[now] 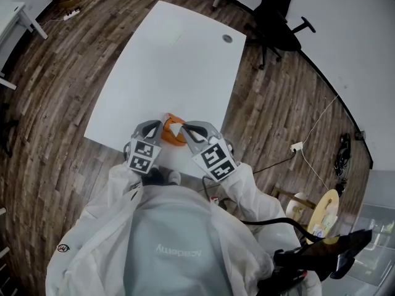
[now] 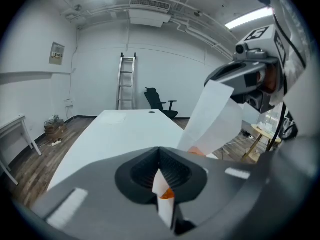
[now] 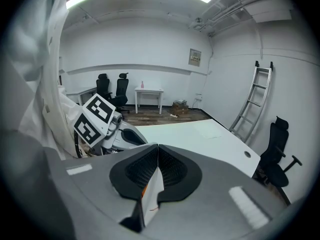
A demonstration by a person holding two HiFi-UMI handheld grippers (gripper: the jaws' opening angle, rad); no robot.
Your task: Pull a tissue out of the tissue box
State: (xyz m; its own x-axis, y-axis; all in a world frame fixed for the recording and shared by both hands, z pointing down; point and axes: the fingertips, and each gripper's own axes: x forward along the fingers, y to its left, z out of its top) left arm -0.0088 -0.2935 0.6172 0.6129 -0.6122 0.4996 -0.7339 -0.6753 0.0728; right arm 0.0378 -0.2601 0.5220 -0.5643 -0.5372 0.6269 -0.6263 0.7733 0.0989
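We see a white table [image 1: 179,48] on a floor [image 1: 49,85] of brown wooden planks with a streaked grain. The tissue box [image 1: 175,137] is orange, with a white and orange flap at the left gripper [image 2: 160,179], and the tissue [image 2: 215,119] is plain white. Both the left gripper and the right gripper [image 3: 157,176] are grey with black ribbed pads, and each carries a cube [image 1: 142,156] patterned in black and white squares. Our suit [image 1: 92,227] is white, the office chair [image 1: 278,17] black, the ladder [image 2: 126,81] silvery grey, the walls [image 2: 100,59] white
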